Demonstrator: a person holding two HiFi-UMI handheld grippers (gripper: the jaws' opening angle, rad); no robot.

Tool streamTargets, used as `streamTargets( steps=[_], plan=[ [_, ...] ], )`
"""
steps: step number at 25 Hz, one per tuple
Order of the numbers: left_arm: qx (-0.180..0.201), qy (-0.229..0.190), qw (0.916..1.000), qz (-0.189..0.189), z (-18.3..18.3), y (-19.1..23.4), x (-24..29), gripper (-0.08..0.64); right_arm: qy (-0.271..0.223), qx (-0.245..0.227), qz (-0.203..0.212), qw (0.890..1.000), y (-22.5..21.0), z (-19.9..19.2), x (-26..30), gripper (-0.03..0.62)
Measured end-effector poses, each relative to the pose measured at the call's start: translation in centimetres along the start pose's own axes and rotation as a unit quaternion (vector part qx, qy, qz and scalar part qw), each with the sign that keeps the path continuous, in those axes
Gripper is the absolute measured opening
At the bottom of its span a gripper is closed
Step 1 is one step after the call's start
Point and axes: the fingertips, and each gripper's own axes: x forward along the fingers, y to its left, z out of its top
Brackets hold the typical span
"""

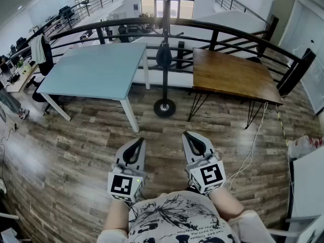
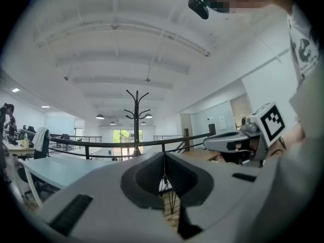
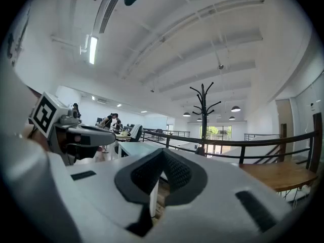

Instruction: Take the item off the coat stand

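Note:
The black coat stand (image 1: 165, 29) rises between two tables, its round base (image 1: 164, 107) on the wood floor. A dark item (image 1: 163, 54) hangs low on its pole. My left gripper (image 1: 136, 140) and right gripper (image 1: 190, 135) are held side by side close to my body, well short of the stand. Both are shut with nothing between the jaws. In the left gripper view the coat stand (image 2: 136, 118) stands far ahead above my left gripper (image 2: 163, 156). In the right gripper view the coat stand (image 3: 204, 115) shows its hooks bare at the top.
A light blue table (image 1: 96, 70) stands left of the stand and a brown wooden table (image 1: 233, 75) to its right. A black railing (image 1: 223, 34) runs behind them. A white cable (image 1: 253, 146) trails over the floor on the right, near a white desk corner (image 1: 309, 186).

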Motion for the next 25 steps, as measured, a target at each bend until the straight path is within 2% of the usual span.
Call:
streamTargets(
  steps=[13, 25],
  plan=[
    [-0.004, -0.008, 0.9999, 0.01, -0.9, 1.3, -0.2, 0.005, 0.006, 0.012, -0.007, 1.0, 0.0, -0.1, 0.8, -0.006],
    [-0.024, 0.009, 0.9991, 0.034, -3.0, 3.8, -0.2, 0.005, 0.035, 0.015, 0.018, 0.999, 1.1, -2.4, 3.6, -0.006]
  ],
)
